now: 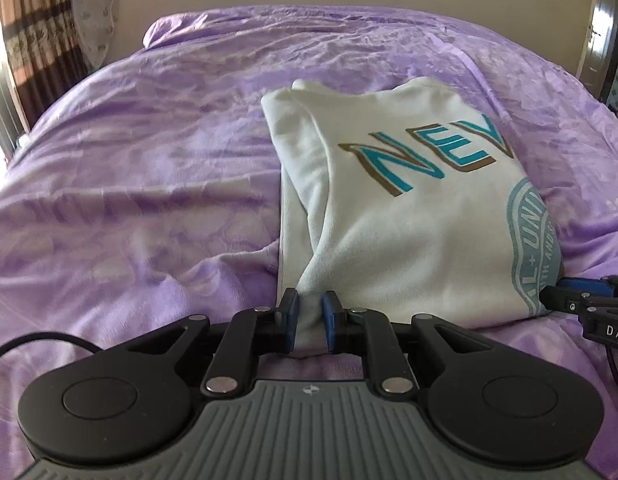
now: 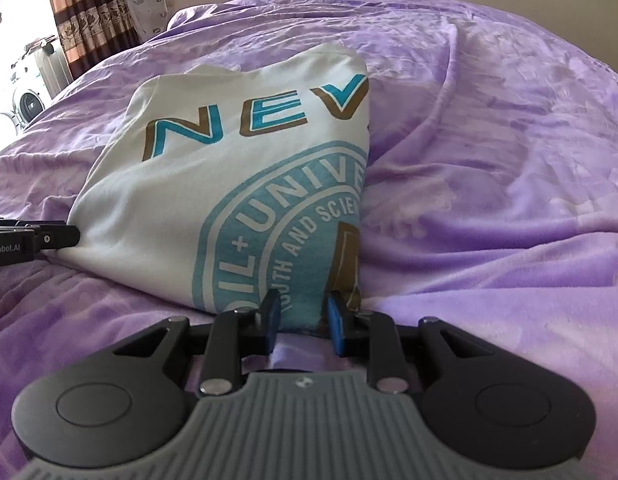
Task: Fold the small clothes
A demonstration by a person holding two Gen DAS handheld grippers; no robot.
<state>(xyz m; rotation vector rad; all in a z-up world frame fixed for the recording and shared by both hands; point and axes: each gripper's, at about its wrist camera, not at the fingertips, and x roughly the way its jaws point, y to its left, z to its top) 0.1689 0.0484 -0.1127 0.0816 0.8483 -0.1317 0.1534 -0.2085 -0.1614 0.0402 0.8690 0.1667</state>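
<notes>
A white T-shirt (image 1: 409, 216) with teal and brown "NEV" lettering and a teal round emblem lies partly folded on the purple bedspread (image 1: 129, 200). It also shows in the right wrist view (image 2: 213, 184). My left gripper (image 1: 310, 312) is shut on the shirt's near left corner, with cloth bunched between the blue pads. My right gripper (image 2: 303, 316) is shut on the near right corner, by the folded right edge. Each gripper shows at the edge of the other's view, the right one (image 1: 581, 304) and the left one (image 2: 37, 240).
The purple bedspread (image 2: 489, 200) covers the whole bed, wrinkled, with a pillow bump at the far end (image 1: 181, 28). A brown patterned curtain (image 2: 89, 12) and a washing machine (image 2: 29, 100) stand at the far left. A dark frame (image 1: 605, 40) stands at the right.
</notes>
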